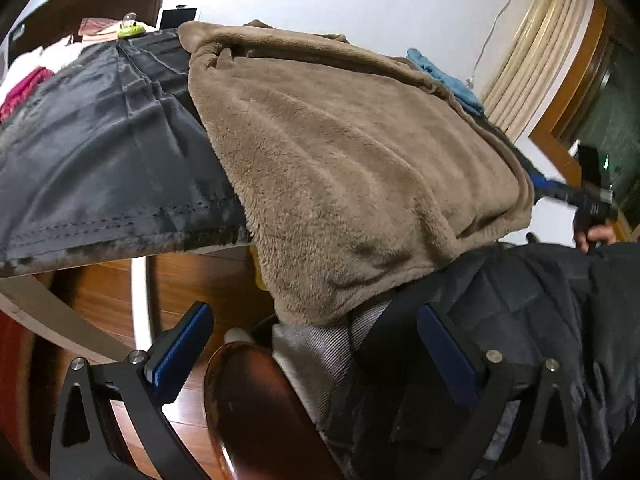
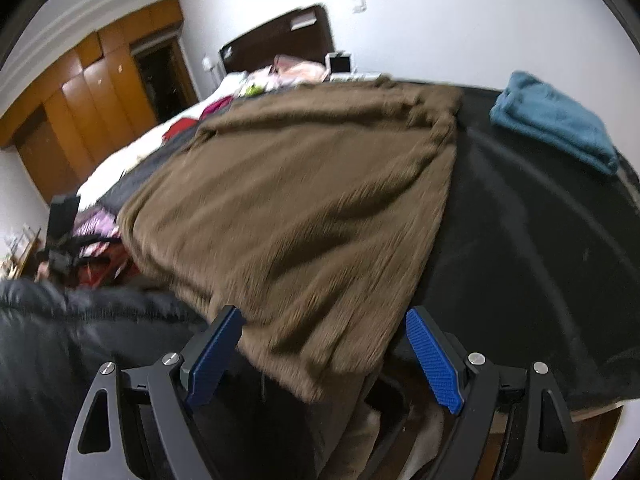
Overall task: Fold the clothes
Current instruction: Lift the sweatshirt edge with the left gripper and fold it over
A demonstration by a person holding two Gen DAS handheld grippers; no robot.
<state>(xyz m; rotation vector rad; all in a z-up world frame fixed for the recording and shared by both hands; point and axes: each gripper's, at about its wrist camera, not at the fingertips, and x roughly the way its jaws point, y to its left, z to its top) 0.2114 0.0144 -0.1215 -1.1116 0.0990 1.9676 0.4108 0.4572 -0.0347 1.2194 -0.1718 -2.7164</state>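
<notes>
The left gripper (image 1: 316, 344) has its jaws wide apart with nothing between the pads, just short of the fleece's hanging corner. The right gripper (image 2: 324, 354) is likewise wide open and empty, the near corner of the brown fleece (image 2: 292, 208) drooping between its fingers untouched. The fleece lies spread on a dark cloth (image 2: 520, 240) over the bed, and a folded blue towel (image 2: 552, 120) sits beyond

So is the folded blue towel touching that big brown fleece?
Apart. The right wrist view shows the blue towel lying clear of the brown fleece, with a strip of black cover between them.
</notes>
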